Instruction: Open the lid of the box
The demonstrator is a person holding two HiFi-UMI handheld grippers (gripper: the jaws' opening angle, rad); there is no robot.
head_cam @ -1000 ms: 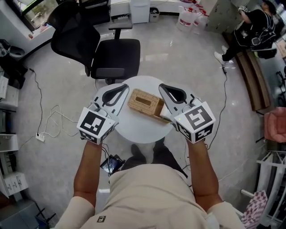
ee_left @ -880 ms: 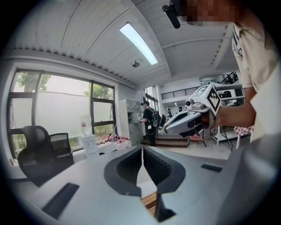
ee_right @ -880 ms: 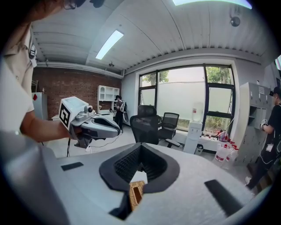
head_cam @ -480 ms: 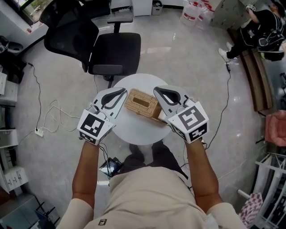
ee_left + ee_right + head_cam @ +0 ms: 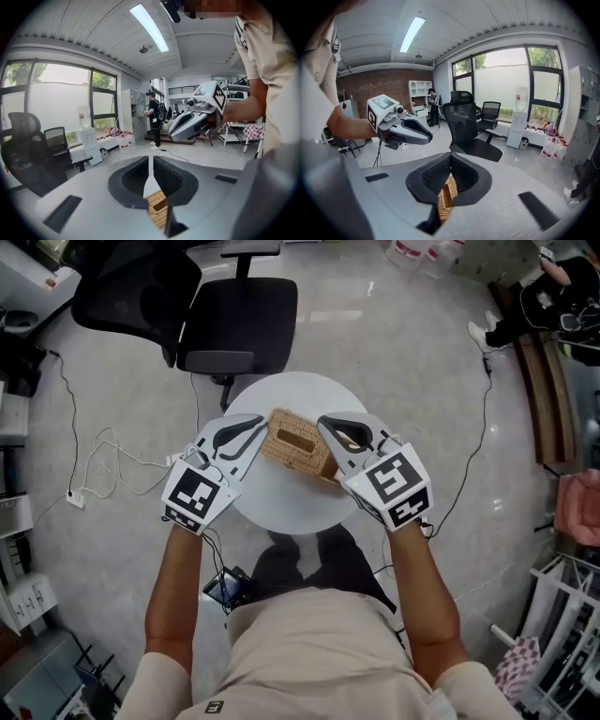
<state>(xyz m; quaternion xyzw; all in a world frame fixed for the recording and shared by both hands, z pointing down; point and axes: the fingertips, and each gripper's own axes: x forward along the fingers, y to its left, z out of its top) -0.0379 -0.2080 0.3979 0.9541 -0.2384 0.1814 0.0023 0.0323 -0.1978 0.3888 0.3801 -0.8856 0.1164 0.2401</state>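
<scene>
- Hovering over the left side of the round white table (image 5: 291, 498), the left gripper (image 5: 262, 424) has its jaws pressed together with nothing between them.
- Between the two grippers, the rectangular tan woven wicker box (image 5: 292, 442) sits on the table with its slotted lid on (it shows just below the jaw tips in each gripper view).
- At the box's right end, the right gripper (image 5: 325, 423) points toward it, jaws likewise closed and empty; whether it touches the box I cannot tell.
</scene>
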